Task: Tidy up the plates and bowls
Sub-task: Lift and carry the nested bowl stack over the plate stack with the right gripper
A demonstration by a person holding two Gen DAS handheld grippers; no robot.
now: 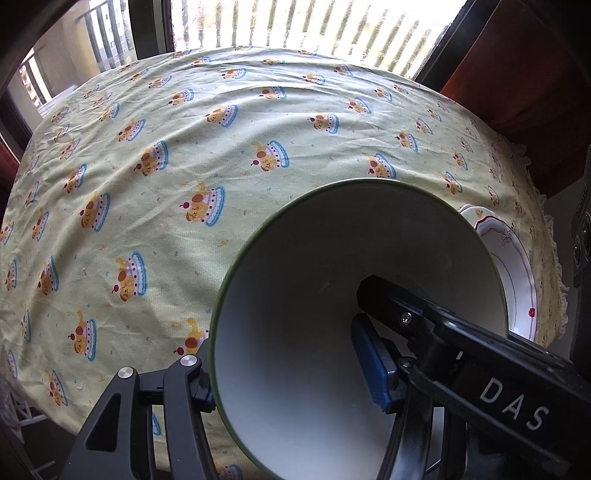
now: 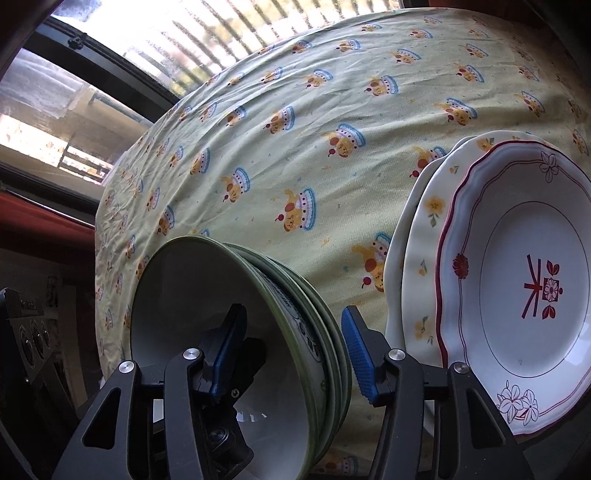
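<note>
A green-rimmed bowl with a white inside sits at the near edge of the table. It tops a nested stack of green bowls. My left gripper is shut on the bowl's near-left rim, one finger outside and one blue pad inside. My right gripper straddles the stack's right wall, one finger inside the bowl and one outside with a gap. A stack of plates lies right of the bowls, topped by a white plate with a red rim; it also shows in the left wrist view.
The table wears a pale green cloth with a cake print. A window with bars stands behind its far edge. A red curtain hangs at the back right. A dark appliance with knobs stands left of the table.
</note>
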